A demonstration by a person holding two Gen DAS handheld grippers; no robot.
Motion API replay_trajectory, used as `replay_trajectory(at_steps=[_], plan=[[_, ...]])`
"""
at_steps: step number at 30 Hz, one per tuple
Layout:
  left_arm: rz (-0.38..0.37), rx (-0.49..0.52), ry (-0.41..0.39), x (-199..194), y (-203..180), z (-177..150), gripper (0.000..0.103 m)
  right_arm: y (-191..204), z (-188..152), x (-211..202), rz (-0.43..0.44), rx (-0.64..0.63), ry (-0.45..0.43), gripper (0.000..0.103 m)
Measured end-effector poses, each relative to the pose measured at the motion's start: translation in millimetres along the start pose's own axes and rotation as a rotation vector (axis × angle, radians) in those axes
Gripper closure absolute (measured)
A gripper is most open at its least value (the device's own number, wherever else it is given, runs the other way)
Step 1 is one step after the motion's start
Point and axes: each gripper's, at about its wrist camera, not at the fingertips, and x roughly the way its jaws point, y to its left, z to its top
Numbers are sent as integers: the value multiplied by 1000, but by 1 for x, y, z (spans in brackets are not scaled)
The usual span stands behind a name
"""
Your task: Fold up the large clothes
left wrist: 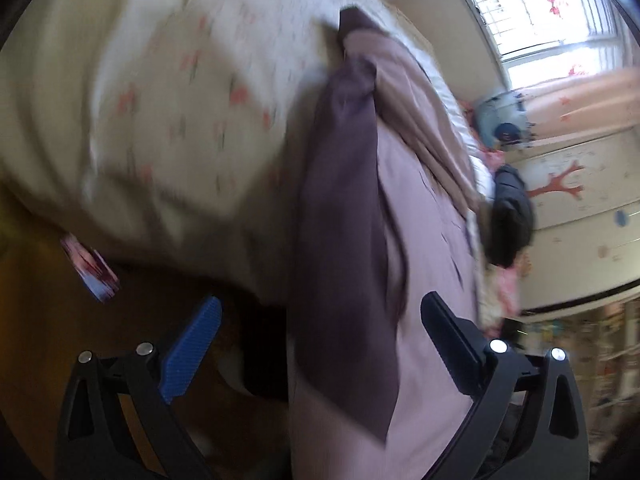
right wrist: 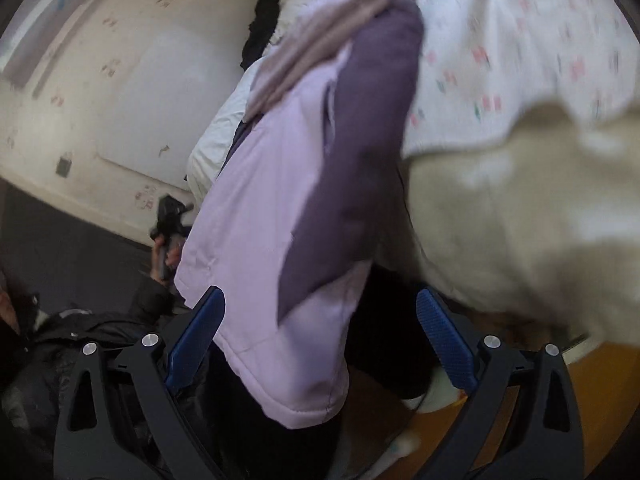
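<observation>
Both your grippers are wide open and empty: the lilac jacket (left wrist: 424, 264) hangs off the bed (left wrist: 160, 120) edge, long axis running away from the left gripper (left wrist: 320, 344) and right gripper (right wrist: 320, 340); hem looks nearest, though blurred.

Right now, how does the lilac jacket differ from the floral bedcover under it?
The lilac jacket is plain, with a dark purple panel; the floral bedcover is cream with small pink flowers. The jacket hangs over the bed's edge in a narrow strip; the bedcover spreads wide. Both look soft and padded.
</observation>
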Motion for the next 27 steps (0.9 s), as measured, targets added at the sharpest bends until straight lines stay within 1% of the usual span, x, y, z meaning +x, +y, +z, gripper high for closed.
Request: replay_trajectory(at_steps=[1,3,4,6,7,9,11,14,17,20,21,23,24,26,27], plan=[[-35,-13,15,3,5,-7,7,-5,-2,7,8,18,11,9],[-116,-32,55,12,13,-21,7,-10,-6,25,51,45,32,9],[-138,-28,75,17,14,-28,8,-10,-7,32,73,46,39,9],[-146,2,106,26,10,-42,7,-8,-8,46,111,49,52,9],[-137,18,112,29,6,-46,7,-6,-8,51,130,48,56,9],[-59,94,101,33,-10,-58,7,-2,-8,60,151,45,63,9],[-2,163,92,34,-24,-66,7,1,-8,66,162,43,71,9],[165,294,46,34,-53,-80,8,4,-9,71,159,39,73,9],[289,407,11,34,-77,-89,13,8,-7,68,168,34,52,10],[358,459,0,37,-89,-95,14,9,-9,64,169,26,40,12],[369,468,-1,38,-91,-94,14,10,-10,62,169,25,41,13],[400,497,-2,40,-98,-98,14,10,-11,58,163,15,35,20],[412,505,-1,39,-100,-94,14,9,-11,56,162,14,30,22],[448,529,-2,42,-108,-96,14,9,-12,55,155,13,20,29],[464,541,-2,45,-108,-90,14,9,-12,55,150,11,15,31]])
